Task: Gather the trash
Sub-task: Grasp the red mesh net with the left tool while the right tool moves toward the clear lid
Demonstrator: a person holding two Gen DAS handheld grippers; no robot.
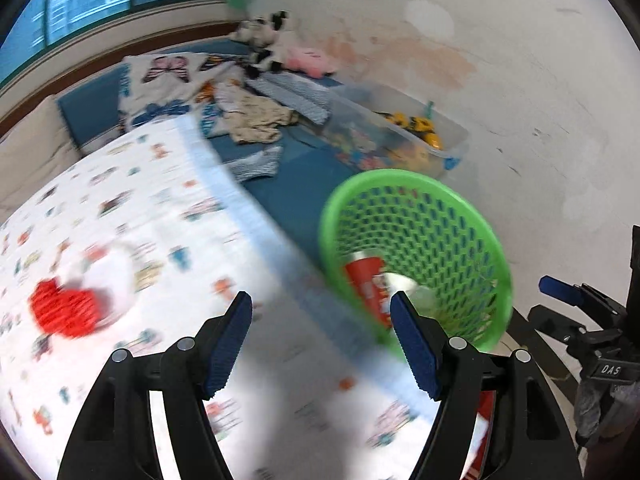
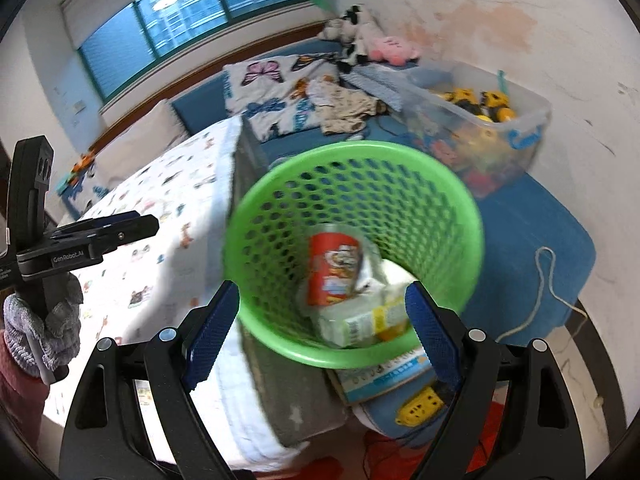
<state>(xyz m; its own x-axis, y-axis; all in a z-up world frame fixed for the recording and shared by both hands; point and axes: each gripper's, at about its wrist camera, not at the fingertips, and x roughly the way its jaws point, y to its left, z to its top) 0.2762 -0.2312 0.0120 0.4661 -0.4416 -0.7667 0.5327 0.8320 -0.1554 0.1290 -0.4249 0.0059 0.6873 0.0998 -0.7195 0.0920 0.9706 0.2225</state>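
Both grippers are angled downward right now. The left gripper (image 1: 322, 304) has its jaws spread wide, nothing between the blue pads (image 1: 228, 344). Same with the right gripper (image 2: 322, 300): jaws apart, blue pads (image 2: 212, 336) gripping nothing. From the right wrist view, the left one sits at about 9 o'clock, held by a hand in a grey knit glove (image 2: 44, 320) with a pink sleeve (image 2: 18, 380) below it.

Green mesh basket (image 2: 460, 216) — red can (image 2: 332, 272), crumpled wrappers (image 2: 360, 320) inside
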